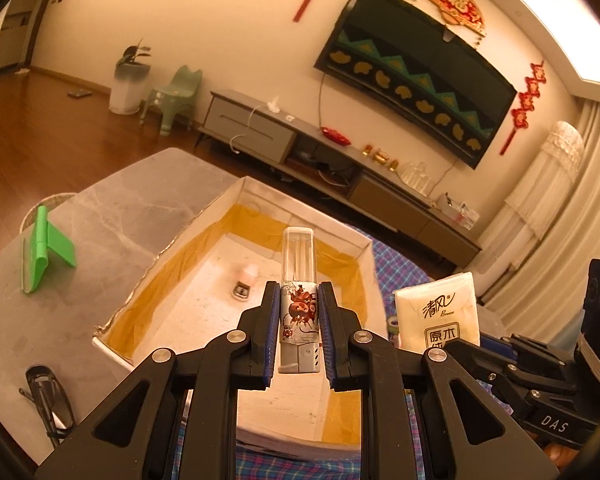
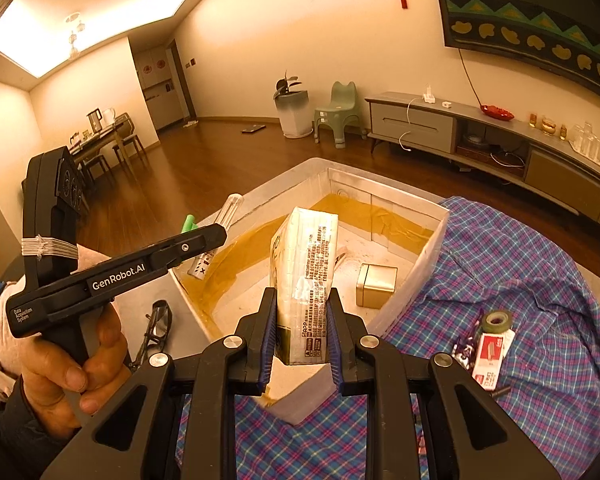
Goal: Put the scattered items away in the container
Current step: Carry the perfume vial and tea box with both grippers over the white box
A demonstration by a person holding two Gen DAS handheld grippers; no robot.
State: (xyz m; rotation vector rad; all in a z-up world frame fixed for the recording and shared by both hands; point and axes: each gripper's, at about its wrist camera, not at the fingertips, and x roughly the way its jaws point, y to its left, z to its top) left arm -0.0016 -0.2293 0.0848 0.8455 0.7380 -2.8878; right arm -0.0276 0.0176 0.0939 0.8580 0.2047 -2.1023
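"GenRobot.AI" on the left tongs (image 2: 204, 240); "DAS" on the right tongs (image 1: 496, 350).

open-topped box (image 2: 432, 240), bare floor at middle, gold tin (image 2: 376, 285) by right wall, glasses (image 1: 48, 400) outside left

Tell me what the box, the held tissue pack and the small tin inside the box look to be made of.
Box: probably white foam, matte, with thick grainy walls patched with brown tape.
Tissue pack: glossy plastic film; glare and creases show.
Tin: seemingly metal, with a brushed golden sheen.
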